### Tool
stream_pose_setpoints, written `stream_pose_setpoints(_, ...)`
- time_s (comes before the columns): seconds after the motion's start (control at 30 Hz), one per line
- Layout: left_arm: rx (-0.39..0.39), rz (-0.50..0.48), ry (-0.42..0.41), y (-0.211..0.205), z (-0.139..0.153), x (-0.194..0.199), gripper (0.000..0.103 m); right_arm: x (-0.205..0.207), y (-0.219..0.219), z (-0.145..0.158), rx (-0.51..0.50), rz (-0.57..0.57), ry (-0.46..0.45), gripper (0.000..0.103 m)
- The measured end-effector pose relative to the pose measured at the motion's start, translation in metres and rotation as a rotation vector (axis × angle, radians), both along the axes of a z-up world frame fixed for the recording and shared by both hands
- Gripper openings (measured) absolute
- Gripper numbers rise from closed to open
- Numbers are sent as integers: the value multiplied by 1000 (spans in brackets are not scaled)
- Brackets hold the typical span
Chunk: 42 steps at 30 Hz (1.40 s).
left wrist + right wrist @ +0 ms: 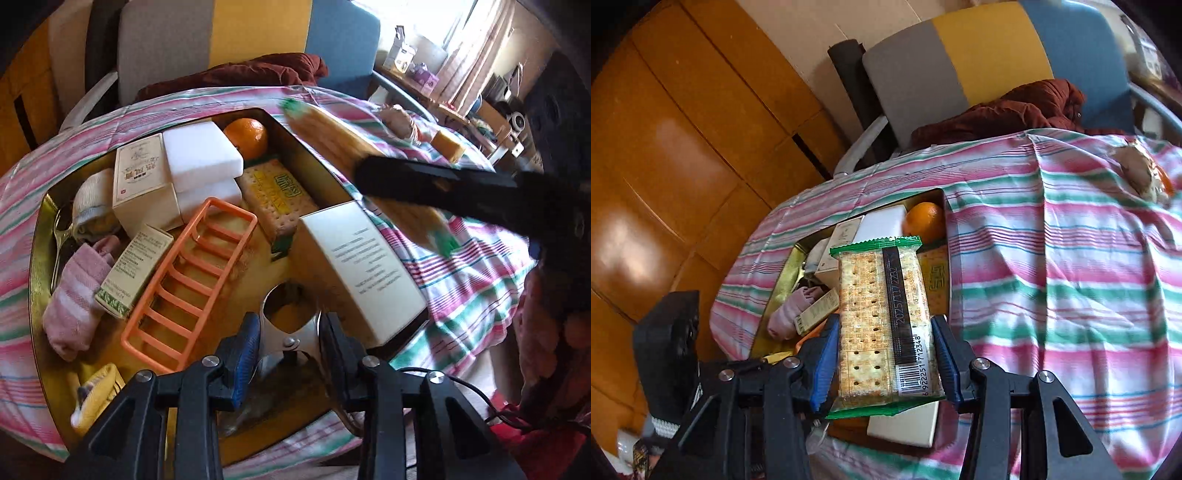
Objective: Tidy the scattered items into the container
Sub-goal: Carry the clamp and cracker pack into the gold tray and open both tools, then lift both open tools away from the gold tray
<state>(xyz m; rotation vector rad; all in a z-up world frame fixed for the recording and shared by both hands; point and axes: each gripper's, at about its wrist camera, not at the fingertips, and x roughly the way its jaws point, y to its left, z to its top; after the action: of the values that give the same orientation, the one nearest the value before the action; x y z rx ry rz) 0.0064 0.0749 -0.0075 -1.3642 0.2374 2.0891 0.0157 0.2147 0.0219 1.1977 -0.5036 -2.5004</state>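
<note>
Green-edged cracker pack [882,321] — clear wrap, barcode strip — in right gripper [886,354] jaws.

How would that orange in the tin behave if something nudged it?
The orange is round, so it would probably try to roll. It sits in a corner of the tin, beside a white block, so it likely would not get far. Its skin looks firm, so it is probably not very fragile.

Orange [246,137] in tin [37,266]; rack [192,284] nearer
</note>
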Motion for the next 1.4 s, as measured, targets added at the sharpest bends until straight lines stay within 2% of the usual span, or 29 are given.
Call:
stream_pose_setpoints(0.07,-26,5,6,2,-4,-2,38,-13,-6,-3,28,-27,-12,49)
stream_pose_setpoints(0.17,-4,1,26,0,-3,-3,46,-36,-13,-11,98,-73,-28,49)
stream_pose_setpoints(0.3,42,7,-4,-11,2,-2,48,-56,-20,-22,137,-101,-34,51)
stream_pose_setpoints(0.37,64,17,-8,-20,7,1,48,-54,-16,-19,95,-105,-32,70)
stream_pose_setpoints(0.5,109,17,-17,-37,20,6,48,-33,-2,-8,101,-131,27,71)
stream_pose_setpoints(0.63,64,5,-4,-41,27,8,46,-16,12,0,56,-153,47,70)
stream_pose_setpoints(0.77,-4,-6,-26,-37,13,6,45,-7,19,4,37,-165,55,70)
stream_pose_setpoints(0.83,-17,-1,-44,-35,5,5,40,-6,21,4,35,-169,52,70)
stream_pose_setpoints(0.97,22,-26,-66,-22,2,8,37,0,24,5,32,-178,60,69)
stream_pose_setpoints(1.07,148,-98,-118,-9,9,11,37,2,29,6,23,-189,63,69)
stream_pose_setpoints(1.13,198,-109,-140,-1,10,10,37,3,33,6,11,-200,62,69)
stream_pose_setpoints(1.3,177,-8,-109,-10,14,-1,38,9,46,8,3,-224,68,69)
stream_pose_setpoints(1.4,169,109,-82,-24,16,-13,41,15,59,5,4,-262,68,69)
